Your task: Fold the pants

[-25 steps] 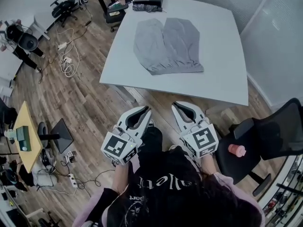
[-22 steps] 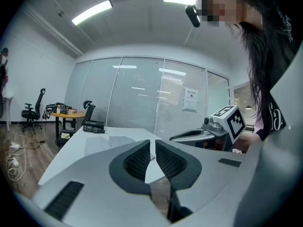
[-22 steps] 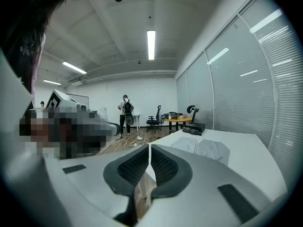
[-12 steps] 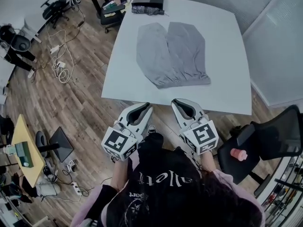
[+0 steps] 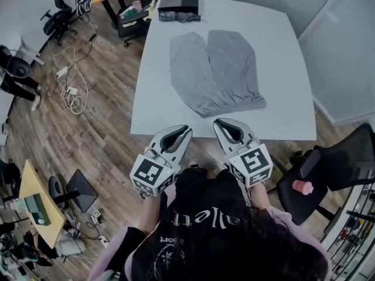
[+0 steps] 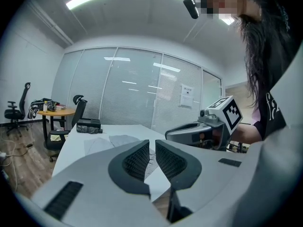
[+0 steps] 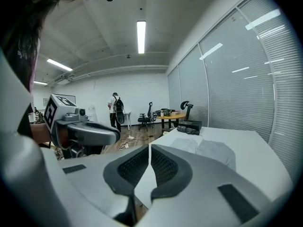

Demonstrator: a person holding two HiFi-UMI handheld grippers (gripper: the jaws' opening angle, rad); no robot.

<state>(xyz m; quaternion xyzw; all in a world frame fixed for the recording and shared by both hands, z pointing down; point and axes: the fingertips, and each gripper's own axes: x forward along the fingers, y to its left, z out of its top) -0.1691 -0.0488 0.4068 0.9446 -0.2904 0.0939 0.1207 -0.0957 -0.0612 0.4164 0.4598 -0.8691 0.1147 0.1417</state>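
Head view: the pants [image 5: 217,72] lie flat on the table [image 5: 287,51], their long axis running from the table's near edge toward its far edge, legs side by side, joined end nearest. The left gripper [image 5: 186,130] and right gripper [image 5: 218,122] hover at the table's near edge, short of the cloth; the right looks nearer

Left gripper view: jaws pinched together, empty, pants ahead on the table

Right gripper view: jaws likewise closed on nothing, pants ahead, slightly right

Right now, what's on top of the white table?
Gray pants lie flat; a black box and dark bundle sit at the far edge. The tabletop beneath the pants is covered.
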